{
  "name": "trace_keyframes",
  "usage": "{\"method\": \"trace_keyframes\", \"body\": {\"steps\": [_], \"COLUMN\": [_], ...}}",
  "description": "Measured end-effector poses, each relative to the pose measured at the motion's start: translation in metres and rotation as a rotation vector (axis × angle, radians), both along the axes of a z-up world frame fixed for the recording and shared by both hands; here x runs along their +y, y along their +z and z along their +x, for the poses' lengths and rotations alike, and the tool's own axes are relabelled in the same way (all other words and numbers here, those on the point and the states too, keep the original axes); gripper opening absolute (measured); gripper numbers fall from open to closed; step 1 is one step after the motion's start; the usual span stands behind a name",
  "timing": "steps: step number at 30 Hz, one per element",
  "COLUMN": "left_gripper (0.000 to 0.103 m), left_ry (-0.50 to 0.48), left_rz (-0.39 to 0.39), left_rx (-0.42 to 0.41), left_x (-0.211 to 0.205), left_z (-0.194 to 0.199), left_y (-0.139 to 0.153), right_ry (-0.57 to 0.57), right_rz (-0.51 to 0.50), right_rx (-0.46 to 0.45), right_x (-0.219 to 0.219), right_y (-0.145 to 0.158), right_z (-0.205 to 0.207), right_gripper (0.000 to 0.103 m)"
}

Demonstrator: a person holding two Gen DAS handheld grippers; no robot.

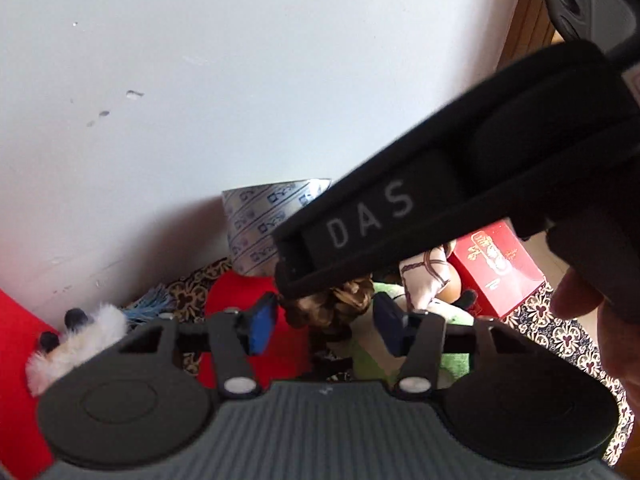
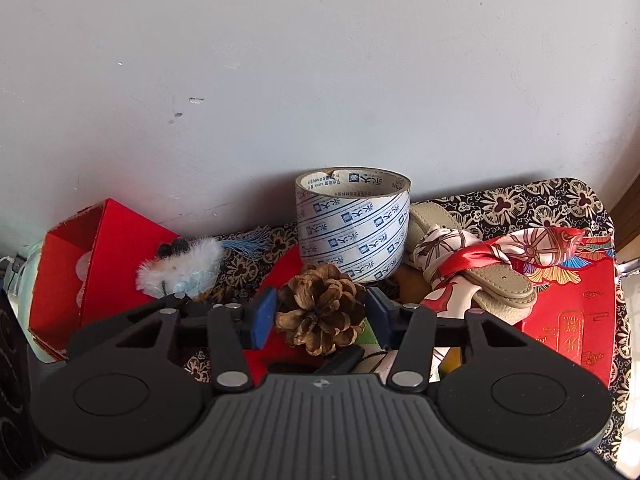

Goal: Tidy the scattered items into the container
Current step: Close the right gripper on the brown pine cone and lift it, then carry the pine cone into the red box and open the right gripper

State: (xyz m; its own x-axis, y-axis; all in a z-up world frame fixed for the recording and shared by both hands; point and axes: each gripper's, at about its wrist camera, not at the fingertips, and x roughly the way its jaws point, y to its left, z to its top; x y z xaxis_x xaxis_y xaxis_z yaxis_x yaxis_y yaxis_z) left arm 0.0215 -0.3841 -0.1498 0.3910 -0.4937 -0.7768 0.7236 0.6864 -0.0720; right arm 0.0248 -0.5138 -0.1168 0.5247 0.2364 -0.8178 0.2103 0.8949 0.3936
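A pale, scuffed wall [image 2: 280, 80] fills the upper half of both wrist views, above a table draped in a black-and-cream patterned cloth [image 2: 520, 200] crowded with loose items. In the right wrist view, an open red box [image 2: 108, 240] sits tilted at the left edge of the cloth; something pale shows inside it, too unclear to name. At the far right lies a flat red packet [image 2: 572, 320] with gold lettering. A wide roll of printed tape [image 2: 352, 228] stands on end against the wall at centre, with a beige leather strap [image 2: 492, 280] wrapped in a red-and-white patterned scarf [image 2: 480, 252] just beside it on the right. To the left of the tape lies a white fluffy ornament [image 2: 180, 268] with a blue tassel [image 2: 252, 238]. A brown pine cone [image 2: 320, 312], dry and open-scaled, sits in front of the tape, between the blue pads of the right gripper [image 2: 322, 316], whose fingers stand apart on either side of it; whether they touch it cannot be told. In the left wrist view, the left gripper [image 1: 326, 326] is likewise spread wide, holding nothing, with the pine cone [image 1: 332, 304] visible beyond its gap. The other handheld device, a black body [image 1: 460, 200] marked "DAS", crosses this view diagonally from the upper right, with a hand [image 1: 616, 340] at the right edge. A red gift box [image 1: 500, 268] stands on the cloth beyond.
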Motion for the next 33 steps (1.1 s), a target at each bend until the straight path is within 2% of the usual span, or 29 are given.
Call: {"method": "trace_keyframes", "body": {"steps": [5, 10, 13, 18, 23, 25, 31, 33], "left_gripper": [0.055, 0.055, 0.055, 0.055, 0.054, 0.054, 0.055, 0.060], "left_ry": [0.039, 0.152, 0.245, 0.370, 0.468, 0.472, 0.438, 0.425], "left_rz": [-0.042, -0.094, -0.115, -0.090, -0.021, 0.010, 0.083, 0.107], "left_rx": [-0.051, -0.131, -0.163, -0.219, -0.168, -0.134, 0.007, 0.055], "left_x": [0.013, 0.058, 0.100, 0.181, 0.253, 0.273, 0.305, 0.314], "left_z": [-0.014, -0.020, -0.014, -0.002, 0.026, 0.041, 0.085, 0.099], "left_y": [0.026, 0.070, 0.092, 0.110, 0.090, 0.075, 0.037, 0.025], "right_ry": [0.025, 0.108, 0.184, 0.332, 0.443, 0.459, 0.410, 0.370], "right_rz": [0.003, 0.024, 0.035, 0.040, 0.007, -0.011, -0.015, 0.008], "right_rx": [-0.058, -0.167, -0.215, -0.263, -0.220, -0.186, -0.039, 0.014], "right_x": [0.008, 0.040, 0.077, 0.162, 0.252, 0.280, 0.326, 0.332], "right_y": [0.027, 0.070, 0.090, 0.104, 0.078, 0.062, 0.010, -0.005], "right_z": [-0.010, -0.003, 0.014, 0.049, 0.089, 0.105, 0.152, 0.167], "right_gripper": [0.052, 0.052, 0.052, 0.052, 0.052, 0.052, 0.052, 0.052]}}
